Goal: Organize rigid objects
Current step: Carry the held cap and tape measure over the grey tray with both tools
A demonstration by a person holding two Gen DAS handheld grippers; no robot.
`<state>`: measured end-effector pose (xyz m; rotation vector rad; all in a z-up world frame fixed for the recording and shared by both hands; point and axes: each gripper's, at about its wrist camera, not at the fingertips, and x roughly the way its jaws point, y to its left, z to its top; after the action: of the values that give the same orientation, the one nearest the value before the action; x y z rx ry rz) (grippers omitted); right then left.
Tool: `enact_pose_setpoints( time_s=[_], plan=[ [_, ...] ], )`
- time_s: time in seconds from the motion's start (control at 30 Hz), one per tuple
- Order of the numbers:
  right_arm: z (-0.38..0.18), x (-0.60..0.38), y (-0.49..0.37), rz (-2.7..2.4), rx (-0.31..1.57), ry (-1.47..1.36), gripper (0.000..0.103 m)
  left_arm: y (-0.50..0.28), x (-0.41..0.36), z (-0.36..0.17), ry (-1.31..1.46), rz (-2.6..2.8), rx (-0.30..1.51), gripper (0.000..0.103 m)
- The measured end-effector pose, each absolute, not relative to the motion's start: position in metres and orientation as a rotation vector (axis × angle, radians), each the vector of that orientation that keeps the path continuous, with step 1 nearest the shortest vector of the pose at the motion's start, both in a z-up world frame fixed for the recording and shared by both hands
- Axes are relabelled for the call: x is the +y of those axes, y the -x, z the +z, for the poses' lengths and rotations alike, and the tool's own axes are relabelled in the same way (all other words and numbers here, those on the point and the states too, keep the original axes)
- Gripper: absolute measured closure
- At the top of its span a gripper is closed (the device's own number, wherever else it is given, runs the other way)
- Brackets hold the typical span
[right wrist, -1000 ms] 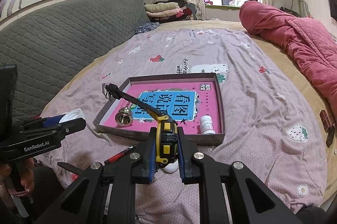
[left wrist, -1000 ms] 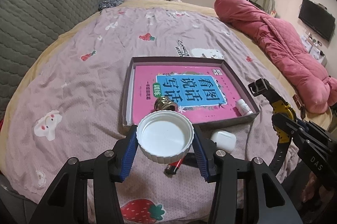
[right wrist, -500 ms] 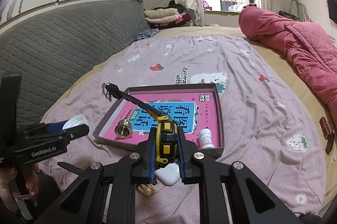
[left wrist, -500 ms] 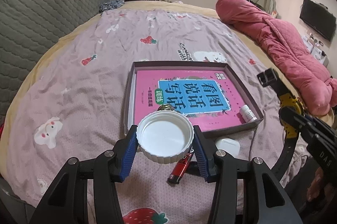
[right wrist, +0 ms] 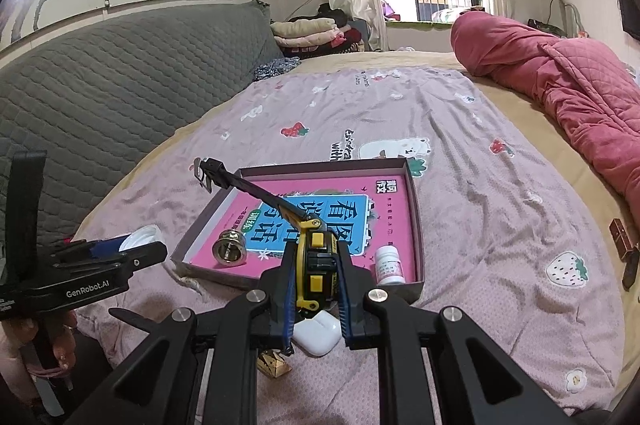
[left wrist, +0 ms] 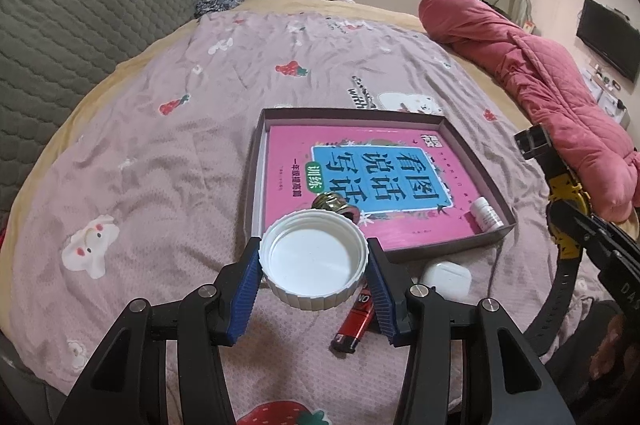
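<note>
Your left gripper (left wrist: 313, 275) has its jaws clamped on one white lid (left wrist: 313, 262), held up just near the tray (left wrist: 494, 193). Your right gripper (right wrist: 317, 283) has its jaws clamped on one yellow and black watch (right wrist: 311, 263). In the tray lie one pink book (left wrist: 372, 181), one brass bell (right wrist: 229, 250) and one small white bottle (right wrist: 389, 266). On the bed (left wrist: 160, 165), near the tray, lie one white earbud case (left wrist: 445, 278) and one red lighter (left wrist: 354, 325).

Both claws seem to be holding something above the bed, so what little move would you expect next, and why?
Probably the left gripper carries its ribbed white plastic lid forward over the shallow brown cardboard tray and lets go. The lid hangs just short of the tray's near wall, where a brass bell and small white bottle already lie. The right gripper holds a black-and-yellow wristwatch.
</note>
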<state>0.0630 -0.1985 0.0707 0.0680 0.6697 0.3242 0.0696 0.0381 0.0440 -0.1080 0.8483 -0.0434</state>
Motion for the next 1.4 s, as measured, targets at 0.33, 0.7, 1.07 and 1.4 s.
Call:
enact_pose_setpoints(
  time_s=[0.33,0.7,1.07,1.4],
  plan=[
    [0.066,-0.196,-0.073,0.328,0.674,-0.078,0.086,-0.079,0.039,0.035,0.096,-0.033,0.848,0.051],
    [0.066,-0.192,-0.089,0.330,0.664,-0.084,0.086,-0.098,0.038,0.031,0.080,-0.029,0.844,0.051],
    [0.070,-0.183,-0.107,0.334,0.635,-0.080,0.086,-0.117,0.042,0.033,0.085,-0.020,0.829,0.051],
    [0.072,-0.186,-0.123,0.310,0.616,-0.091,0.086,-0.130,0.048,0.030,0.090,-0.005,0.830,0.051]
  ],
)
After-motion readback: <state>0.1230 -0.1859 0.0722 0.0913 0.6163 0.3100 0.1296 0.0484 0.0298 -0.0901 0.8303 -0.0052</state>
